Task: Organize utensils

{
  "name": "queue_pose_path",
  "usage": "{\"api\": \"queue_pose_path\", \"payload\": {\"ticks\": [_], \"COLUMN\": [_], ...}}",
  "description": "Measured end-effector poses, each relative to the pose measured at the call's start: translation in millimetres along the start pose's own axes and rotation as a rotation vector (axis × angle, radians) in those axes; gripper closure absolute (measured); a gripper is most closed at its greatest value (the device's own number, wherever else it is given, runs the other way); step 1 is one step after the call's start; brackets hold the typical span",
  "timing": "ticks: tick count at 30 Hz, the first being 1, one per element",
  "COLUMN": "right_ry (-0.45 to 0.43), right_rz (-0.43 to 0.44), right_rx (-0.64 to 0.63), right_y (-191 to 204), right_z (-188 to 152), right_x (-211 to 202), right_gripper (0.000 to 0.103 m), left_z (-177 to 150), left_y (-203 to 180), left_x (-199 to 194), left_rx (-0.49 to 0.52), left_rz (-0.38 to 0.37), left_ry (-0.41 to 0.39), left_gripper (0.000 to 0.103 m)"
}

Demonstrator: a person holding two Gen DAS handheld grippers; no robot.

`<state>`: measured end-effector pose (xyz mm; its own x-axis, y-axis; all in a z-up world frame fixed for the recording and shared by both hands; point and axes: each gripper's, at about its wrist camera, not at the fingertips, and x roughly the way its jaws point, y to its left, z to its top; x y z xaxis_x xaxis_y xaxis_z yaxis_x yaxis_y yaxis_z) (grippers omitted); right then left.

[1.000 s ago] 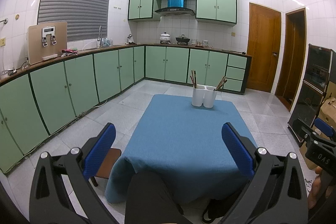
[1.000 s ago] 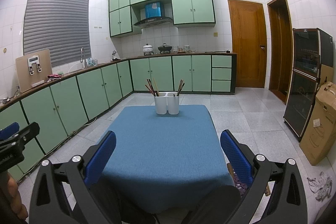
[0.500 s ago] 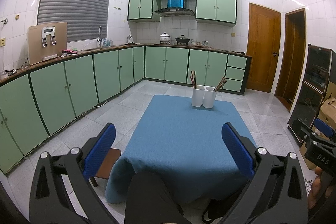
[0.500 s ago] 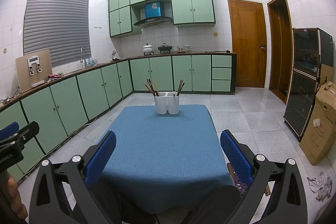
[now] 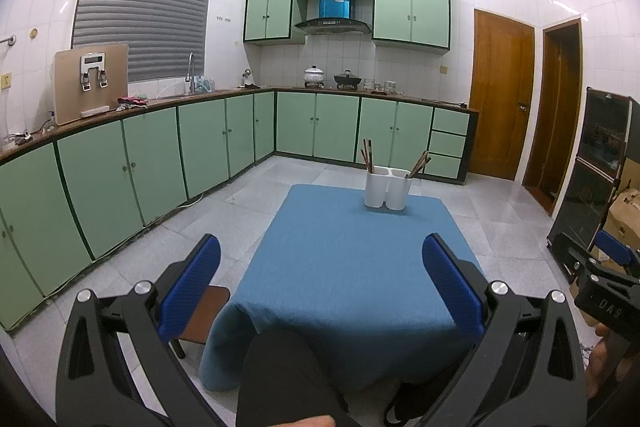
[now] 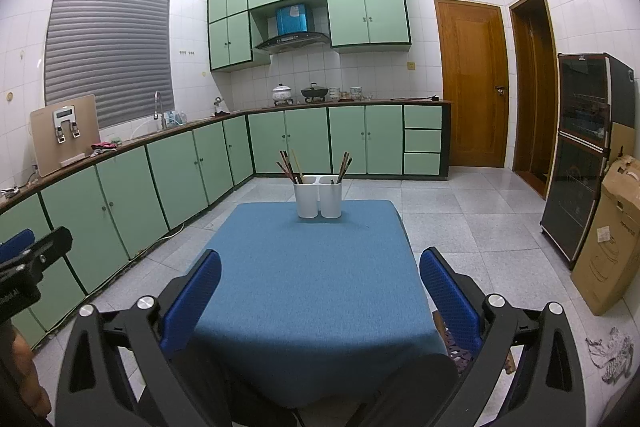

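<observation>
A white two-compartment utensil holder (image 5: 387,193) (image 6: 318,199) stands at the far end of a blue-clothed table (image 5: 352,267) (image 6: 312,287). Brown chopsticks (image 5: 368,155) (image 6: 289,166) lean in its left compartment, and a few more chopsticks (image 5: 418,163) (image 6: 344,165) lean in the right one. My left gripper (image 5: 320,275) is open and empty, held at the table's near edge. My right gripper (image 6: 320,279) is also open and empty, at the same near edge, far short of the holder.
Green cabinets (image 5: 160,155) run along the left and back walls. A wooden stool (image 5: 200,315) sits at the table's left corner. A dark glass cabinet (image 6: 584,151) and a cardboard box (image 6: 608,239) stand on the right. The person's knee (image 5: 280,375) shows below.
</observation>
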<state>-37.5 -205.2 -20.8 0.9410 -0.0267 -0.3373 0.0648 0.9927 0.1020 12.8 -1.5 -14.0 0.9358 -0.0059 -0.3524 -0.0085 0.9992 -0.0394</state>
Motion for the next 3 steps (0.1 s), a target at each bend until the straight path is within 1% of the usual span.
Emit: {"api": "queue_pose_path", "payload": {"ticks": [3], "right_ry": [0.0], "right_rz": [0.0], "right_rx": [0.0], "right_y": [0.2], "right_z": [-1.1], "right_x": [-0.5], "right_gripper": [0.006], "left_z": [0.6], "left_y": [-0.1], "left_x": [-0.2], "left_rx": [-0.004], "left_rz": [-0.002], "left_ry": [0.001], "left_gripper": [0.005]}}
